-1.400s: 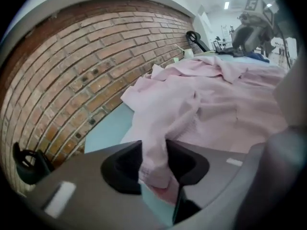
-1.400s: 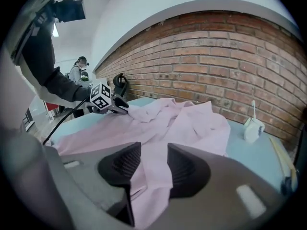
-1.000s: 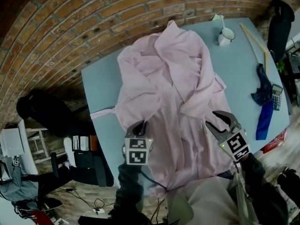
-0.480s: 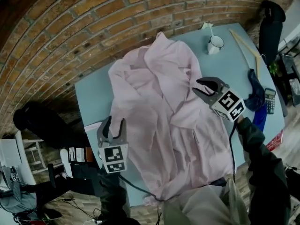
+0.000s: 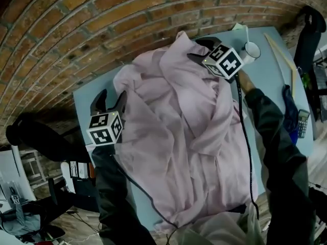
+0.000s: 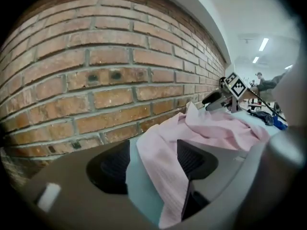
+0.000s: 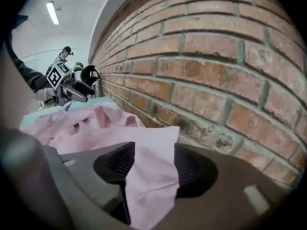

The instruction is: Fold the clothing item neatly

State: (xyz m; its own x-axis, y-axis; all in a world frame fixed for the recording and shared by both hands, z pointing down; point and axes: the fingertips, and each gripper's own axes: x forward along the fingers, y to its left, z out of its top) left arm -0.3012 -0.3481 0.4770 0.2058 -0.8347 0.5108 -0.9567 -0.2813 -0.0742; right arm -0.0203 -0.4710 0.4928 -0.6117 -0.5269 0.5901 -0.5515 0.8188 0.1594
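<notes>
Shirt (image 5: pixel 189 137): your left claw (image 5: pixel 110 97) and right claw (image 5: pixel 196 47), jaws just opened, straddle its upper-frame edge unclenched, set to pinch both corners.

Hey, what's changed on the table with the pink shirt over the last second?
The left gripper and right gripper travelled from the near hem of the pink shirt to its far edge by the brick wall. Their jaws have just been opening, with fabric between them. The mug and blue cloth stayed put.

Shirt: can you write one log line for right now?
shirt: spread on table | left gripper: jaws just opening, shirt edge between | right gripper: jaws just opening, shirt corner between
</notes>
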